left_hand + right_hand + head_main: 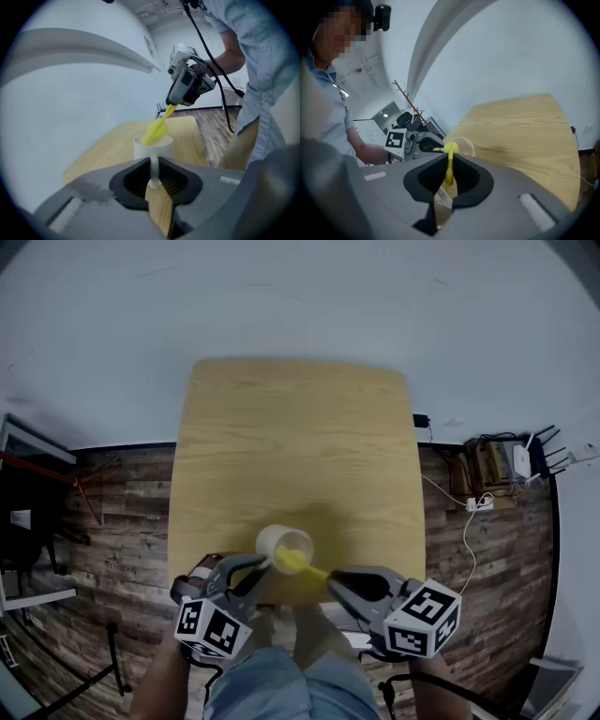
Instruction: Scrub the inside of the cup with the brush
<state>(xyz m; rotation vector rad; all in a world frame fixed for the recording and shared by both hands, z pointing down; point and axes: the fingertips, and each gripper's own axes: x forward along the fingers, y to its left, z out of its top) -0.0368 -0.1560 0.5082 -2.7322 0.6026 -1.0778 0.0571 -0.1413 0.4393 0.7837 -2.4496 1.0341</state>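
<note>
The pale wooden counter (300, 446) fills the middle of the head view, and the work sits at its near edge, close to the person. The left claw (253, 572) is clenched on the cup's thin white handle, which the left gripper view shows pinched upright between the two dark pads. The right claw (339, 581) is clenched on the shaft of the brush, with the yellow stem running straight out between its pads in the right gripper view. The white cup (277, 540) stands just ahead of the left claw with its mouth opening upward. Its base is hidden, so I cannot tell whether it rests on the counter. The yellow brush (292, 561) has its long axis slanting down from the right claw towards the left claw. Its handle end is high in the right claw's grip, and its bulbous head points down into the cup's mouth, at the rim.
</note>
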